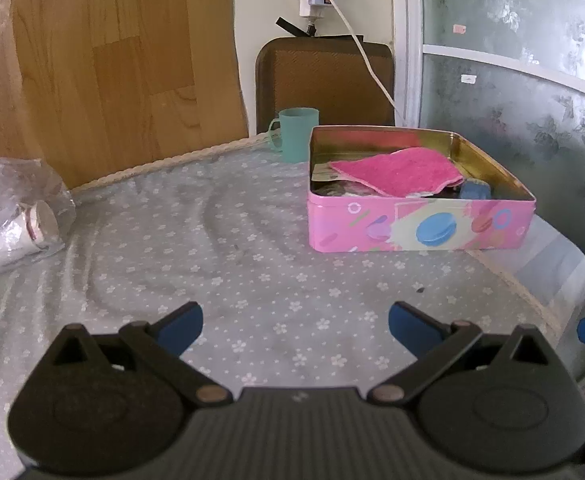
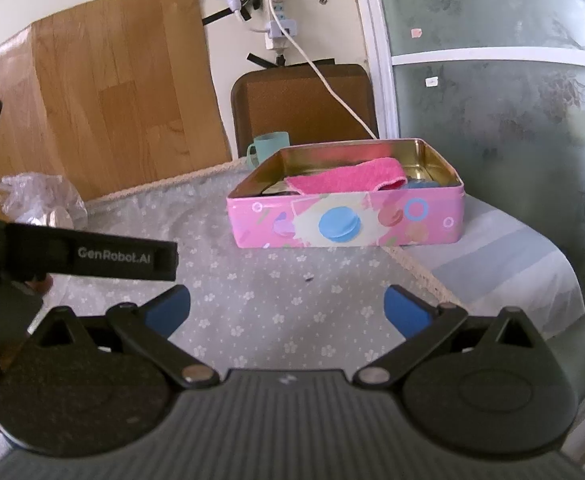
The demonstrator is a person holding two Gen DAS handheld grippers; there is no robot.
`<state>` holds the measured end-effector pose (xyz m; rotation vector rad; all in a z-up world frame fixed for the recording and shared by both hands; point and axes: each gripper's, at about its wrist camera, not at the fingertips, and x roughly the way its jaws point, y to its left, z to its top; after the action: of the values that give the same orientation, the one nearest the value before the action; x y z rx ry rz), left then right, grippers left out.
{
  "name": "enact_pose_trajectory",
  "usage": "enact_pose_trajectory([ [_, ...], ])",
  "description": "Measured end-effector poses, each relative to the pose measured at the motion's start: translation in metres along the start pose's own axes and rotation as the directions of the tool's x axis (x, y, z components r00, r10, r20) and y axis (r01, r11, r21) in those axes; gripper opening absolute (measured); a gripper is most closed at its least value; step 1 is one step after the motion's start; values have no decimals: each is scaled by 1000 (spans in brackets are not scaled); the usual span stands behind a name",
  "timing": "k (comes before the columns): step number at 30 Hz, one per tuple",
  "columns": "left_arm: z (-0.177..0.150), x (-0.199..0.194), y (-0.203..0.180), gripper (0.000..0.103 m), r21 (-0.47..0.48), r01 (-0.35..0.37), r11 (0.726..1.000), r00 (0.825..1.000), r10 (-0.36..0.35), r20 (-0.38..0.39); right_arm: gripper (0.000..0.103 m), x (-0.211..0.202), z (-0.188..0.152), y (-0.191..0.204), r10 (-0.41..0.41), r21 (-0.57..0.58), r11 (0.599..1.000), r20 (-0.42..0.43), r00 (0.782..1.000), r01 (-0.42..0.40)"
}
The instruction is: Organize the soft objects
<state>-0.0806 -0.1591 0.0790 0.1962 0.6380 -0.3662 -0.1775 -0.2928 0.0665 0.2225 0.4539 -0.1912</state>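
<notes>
Left wrist view first: the left tool (image 1: pixel 295 326) hangs over the table (image 1: pixel 220 264) with its blue fingertips (image 1: pixel 182 326) spread wide and nothing between them, touching nothing; directly ahead lies a broad bare stretch of flower-print cloth; to its right the cloth's edge curves away and a striped layer shows under it; far left ahead sits a crumpled plastic bag (image 1: pixel 18 212) with cups inside; ahead and right stands the pink tin (image 1: pixel 420 224), lid off, printed with macarons but no readable words; the pink cloth (image 1: pixel 398 174) lies folded inside it over other items, with a blue thing (image 1: pixel 475 190) at its right; the teal cup (image 1: pixel 298 134) stands just behind the tin's left corner, near the table's far edge and the wood-grain board.

Right wrist view: the right tool (image 2: pixel 286 308) is likewise released, wide apart and empty; open cloth runs ahead of it to the tin (image 2: pixel 346 222); to its left a black strap (image 2: pixel 92 256) reads "GenRobot.AI"; to its right the table's rounded corner drops away.
</notes>
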Motion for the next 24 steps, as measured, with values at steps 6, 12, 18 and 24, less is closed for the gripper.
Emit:
enact_pose_trajectory([
  [6, 2, -1, 6, 103, -16, -18, 1000, 1000, 19, 10, 103, 5, -5, 4, -3, 7, 1000, -24, 1000, 3],
  [12, 2, -3, 1, 103, 3, -12, 1000, 1000, 12, 17, 103, 2, -6, 5, -6, 5, 1000, -18, 1000, 6],
  [18, 3, -5, -6, 103, 24, 0, 1000, 1000, -1, 24, 103, 0, -5, 5, -13, 11, 1000, -19, 1000, 13],
  [24, 4, -5, -11, 103, 48, -13, 999, 999, 11, 35, 103, 1, -9, 1, -13, 29, 999, -26, 1000, 14],
])
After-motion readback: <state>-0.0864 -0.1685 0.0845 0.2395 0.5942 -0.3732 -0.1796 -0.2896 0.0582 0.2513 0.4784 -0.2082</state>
